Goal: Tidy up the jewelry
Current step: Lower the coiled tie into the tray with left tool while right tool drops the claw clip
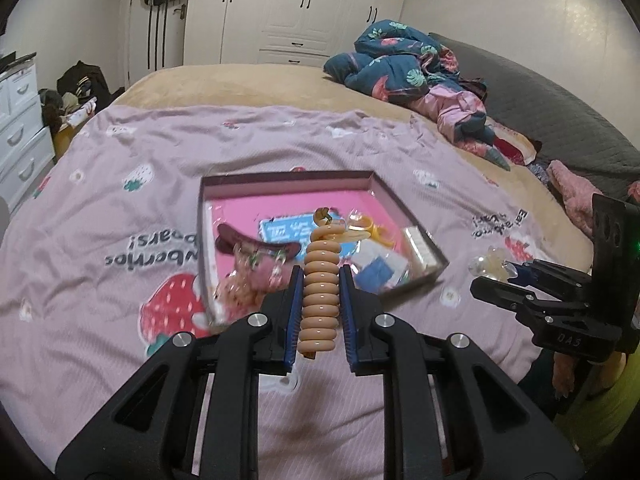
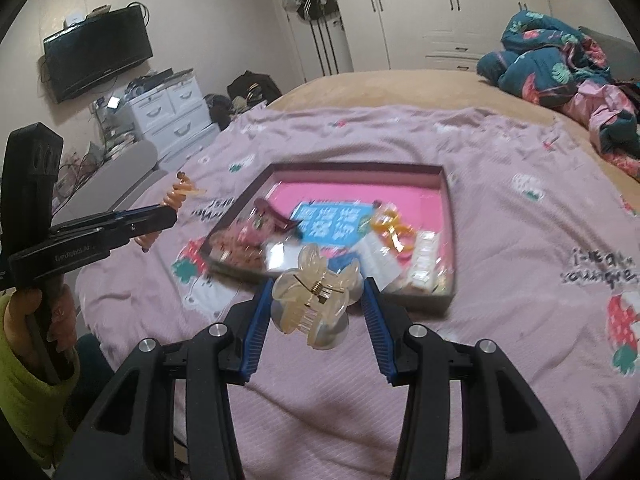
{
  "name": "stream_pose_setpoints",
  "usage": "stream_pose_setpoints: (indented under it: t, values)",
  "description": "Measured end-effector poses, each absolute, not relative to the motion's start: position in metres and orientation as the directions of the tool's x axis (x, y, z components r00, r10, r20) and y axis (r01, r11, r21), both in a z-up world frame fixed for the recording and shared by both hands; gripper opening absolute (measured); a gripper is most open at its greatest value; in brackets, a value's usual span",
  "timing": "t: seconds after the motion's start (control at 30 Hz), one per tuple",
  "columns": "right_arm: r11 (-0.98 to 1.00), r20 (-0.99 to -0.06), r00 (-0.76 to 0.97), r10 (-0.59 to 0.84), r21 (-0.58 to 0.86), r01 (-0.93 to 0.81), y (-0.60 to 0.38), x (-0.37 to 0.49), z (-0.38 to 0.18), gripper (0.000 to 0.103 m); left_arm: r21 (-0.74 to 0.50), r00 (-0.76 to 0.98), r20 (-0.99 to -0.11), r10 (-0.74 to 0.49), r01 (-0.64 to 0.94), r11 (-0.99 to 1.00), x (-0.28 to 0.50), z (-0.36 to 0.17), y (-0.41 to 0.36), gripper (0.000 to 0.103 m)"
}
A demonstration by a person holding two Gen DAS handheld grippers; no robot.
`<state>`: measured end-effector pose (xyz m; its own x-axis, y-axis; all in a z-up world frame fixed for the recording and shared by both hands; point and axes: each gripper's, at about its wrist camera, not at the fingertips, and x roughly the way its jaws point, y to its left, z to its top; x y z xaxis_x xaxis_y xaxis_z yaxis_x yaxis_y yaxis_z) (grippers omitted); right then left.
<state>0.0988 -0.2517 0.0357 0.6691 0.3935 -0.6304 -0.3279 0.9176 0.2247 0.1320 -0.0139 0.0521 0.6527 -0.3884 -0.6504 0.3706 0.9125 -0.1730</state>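
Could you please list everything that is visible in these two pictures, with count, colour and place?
spiral hair tie: one, beige, between the left gripper's pads
claw clip: one, translucent cream, between the right gripper's pads
tray: one, dark rim, pink floor, on the bedspread
dark red hair clip: one, in the tray's left part
blue card: one, in the tray's middle
orange hair ties: several, count unclear, tray's right part
bedspread: one, pink with strawberries, on the bed
bedding heap: dark blue and pink, far right
wardrobe: white, behind
television: one, black, on the wall
left gripper: black, blue pads
right gripper: same
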Motion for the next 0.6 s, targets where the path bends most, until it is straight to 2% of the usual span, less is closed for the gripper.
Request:
stream_pose_setpoints:
  t: [0.3, 0.6]
  values:
    - [0.939, -0.613, 0.711, 0.343, 0.202, -0.279, -0.274, 0.121, 0.046, 0.044, -0.216, 0.614, -0.664, -0.426, 0.387, 0.896, 0.165, 0.045, -0.032, 0.010]
    - [0.952, -0.634, 0.710, 0.305, 0.190, -0.239, -0.281, 0.151, 0.034, 0.044, -0.201, 0.587, -0.704, -0.400, 0.375, 0.905, 0.198, 0.019, -0.049, 0.010]
